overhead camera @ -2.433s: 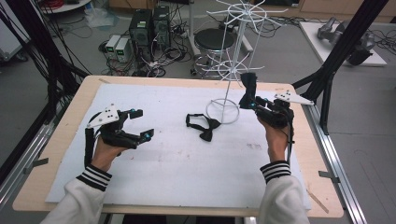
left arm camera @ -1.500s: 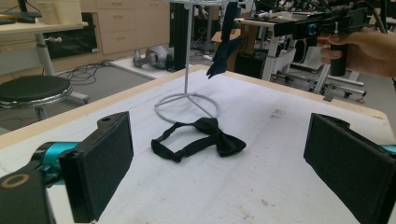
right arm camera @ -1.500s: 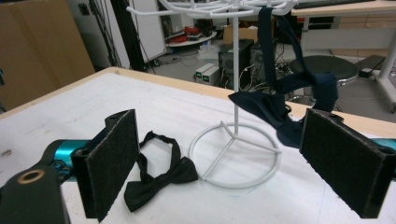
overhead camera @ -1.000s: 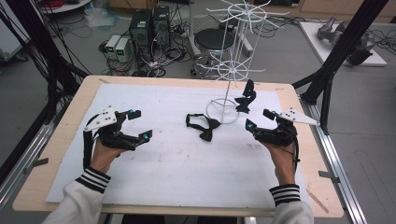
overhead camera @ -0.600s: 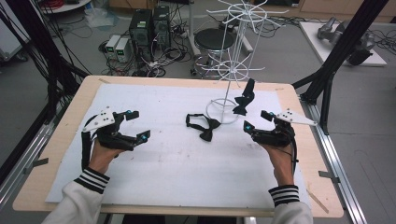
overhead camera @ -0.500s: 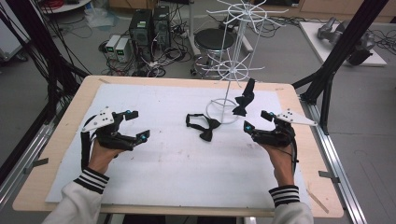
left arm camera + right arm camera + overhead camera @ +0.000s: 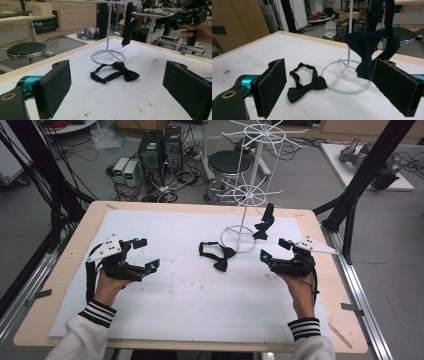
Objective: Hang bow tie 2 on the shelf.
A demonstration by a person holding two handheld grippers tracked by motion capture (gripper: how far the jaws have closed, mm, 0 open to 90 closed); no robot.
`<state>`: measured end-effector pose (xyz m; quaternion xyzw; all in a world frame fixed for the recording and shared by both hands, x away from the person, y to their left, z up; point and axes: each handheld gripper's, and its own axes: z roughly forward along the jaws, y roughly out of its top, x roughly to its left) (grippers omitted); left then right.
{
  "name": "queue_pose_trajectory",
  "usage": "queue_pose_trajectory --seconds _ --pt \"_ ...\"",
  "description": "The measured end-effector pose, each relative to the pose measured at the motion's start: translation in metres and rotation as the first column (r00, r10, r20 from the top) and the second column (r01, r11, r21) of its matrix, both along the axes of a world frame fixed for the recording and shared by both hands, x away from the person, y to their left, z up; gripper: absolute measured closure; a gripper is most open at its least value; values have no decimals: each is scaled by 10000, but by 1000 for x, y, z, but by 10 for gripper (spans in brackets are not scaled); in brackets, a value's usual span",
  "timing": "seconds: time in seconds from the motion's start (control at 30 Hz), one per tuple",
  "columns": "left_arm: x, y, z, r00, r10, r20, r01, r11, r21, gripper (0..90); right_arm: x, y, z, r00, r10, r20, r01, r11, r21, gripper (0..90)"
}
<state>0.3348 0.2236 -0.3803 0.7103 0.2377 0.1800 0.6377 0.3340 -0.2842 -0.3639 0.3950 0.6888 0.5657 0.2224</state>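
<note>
Resting on the desk (image 7: 75,270) at the left: left claw (image 7: 146,254), jaws standing wide apart, nothing between them. Resting at the right, on the white sheet (image 7: 180,305): right claw (image 7: 274,249), jaws likewise spread wide and gripping nothing. Lying flat between the two claws, apart from both: black bow tie (image 7: 219,256), strap looped, just beside the ring base of the white wire stand (image 7: 239,239). Hanging from a lower arm of that stand: second bow tie (image 7: 264,221), dark, dangling above the desk, near the right claw and showing close ahead of it in the right gripper view (image 7: 368,47). Standing on the floor beyond the desk: round black stool (image 7: 235,162) and computer towers (image 7: 160,145).
</note>
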Motion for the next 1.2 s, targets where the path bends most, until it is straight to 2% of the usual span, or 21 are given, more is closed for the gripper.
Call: queue_pose_trajectory --seconds 0.27,0.7,0.97,1.13,1.2 --pt "0 2 -1 10000 -3 16 3 10000 -23 86 2 3 -1 9999 50 -105 -50 10000 -53 114" --pt "3 2 4 10000 20 94 -21 10000 84 86 3 2 0 9999 163 -16 -163 9999 -41 114" --pt "0 3 2 9999 28 170 -32 9997 230 86 8 9 6 9973 734 -52 -735 9965 -402 114" --pt "-2 5 -2 9999 80 129 -82 9998 174 86 14 17 12 9912 1319 -74 -1320 9866 -961 114" --pt "-3 6 -3 9999 112 112 -113 9998 136 86 17 20 15 9877 1561 -77 -1561 9824 -1027 114"
